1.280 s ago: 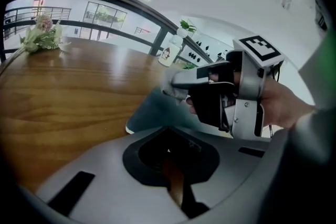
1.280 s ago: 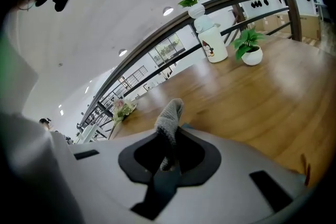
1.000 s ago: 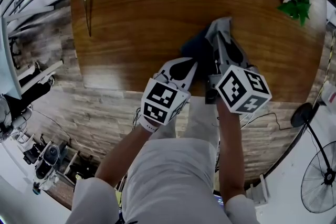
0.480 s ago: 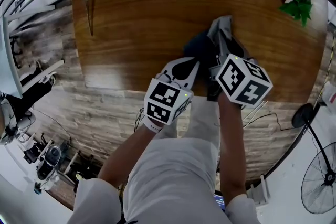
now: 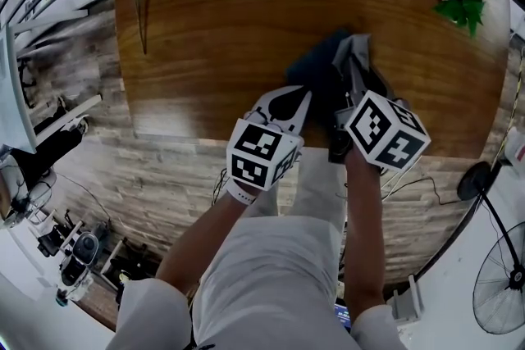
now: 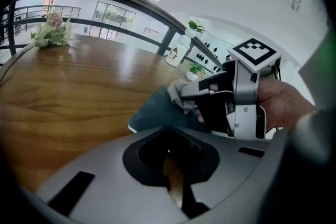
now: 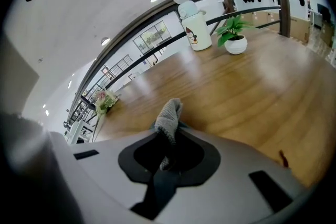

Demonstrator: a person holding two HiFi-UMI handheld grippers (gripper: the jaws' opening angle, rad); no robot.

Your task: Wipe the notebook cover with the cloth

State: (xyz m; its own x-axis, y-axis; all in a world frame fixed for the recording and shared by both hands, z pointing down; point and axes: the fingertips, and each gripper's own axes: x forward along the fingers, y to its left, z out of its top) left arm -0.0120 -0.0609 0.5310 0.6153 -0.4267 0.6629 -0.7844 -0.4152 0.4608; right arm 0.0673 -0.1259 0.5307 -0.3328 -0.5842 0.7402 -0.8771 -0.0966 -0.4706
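My right gripper (image 5: 354, 65) pinches the grey cloth (image 5: 358, 45) tight so it can rub the dark notebook (image 5: 316, 65) by the table's (image 5: 213, 12) near edge, while my left gripper (image 5: 287, 104), jaws almost together and empty, sits just beside it, maybe to steady it.

Head view steeply down; 2 gripper views low, sharing the table (image 5: 246, 12).
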